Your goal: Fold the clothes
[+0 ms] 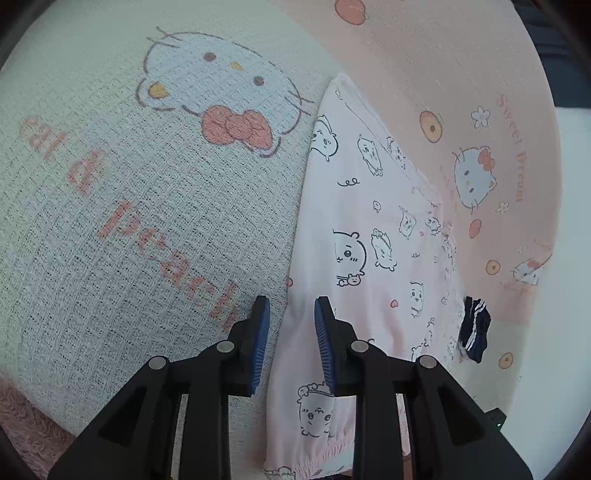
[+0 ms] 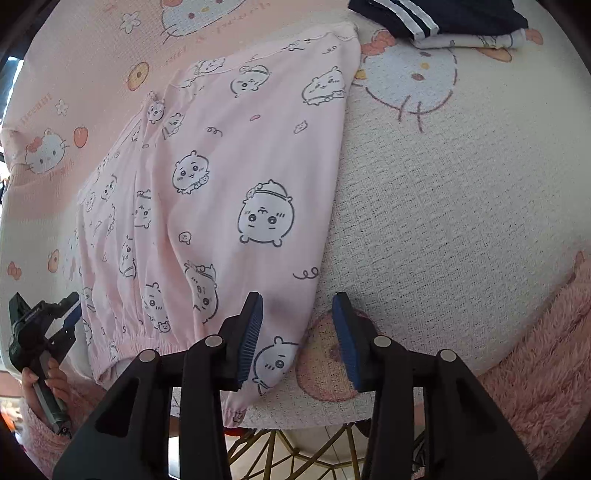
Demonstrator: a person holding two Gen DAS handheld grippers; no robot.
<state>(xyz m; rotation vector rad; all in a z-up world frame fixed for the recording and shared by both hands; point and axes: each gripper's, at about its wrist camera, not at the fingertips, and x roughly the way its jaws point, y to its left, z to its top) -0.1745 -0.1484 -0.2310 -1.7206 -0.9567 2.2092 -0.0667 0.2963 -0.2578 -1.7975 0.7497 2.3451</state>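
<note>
Pink trousers (image 1: pixel 369 240) printed with small cartoon animals lie flat on a waffle-weave blanket (image 1: pixel 110 184), gathered cuffs toward me. My left gripper (image 1: pixel 291 325) hovers over the trousers' left edge near the cuff, open, pads apart with cloth showing below the gap. In the right wrist view the trousers (image 2: pixel 240 166) stretch away to the upper left. My right gripper (image 2: pixel 298 310) stands open above the cuff-end right corner, pressing on nothing. A person's hand holds the left gripper (image 2: pixel 70 314) at the trousers' other cuff.
A folded navy garment with white stripes (image 2: pixel 443 14) lies on a white one at the blanket's far side, also visible as the navy garment (image 1: pixel 474 328). The blanket (image 2: pixel 443 184) bears cat prints. Fluffy pink fabric (image 2: pixel 546 332) borders it. A gold wire frame (image 2: pixel 295 450) shows below the edge.
</note>
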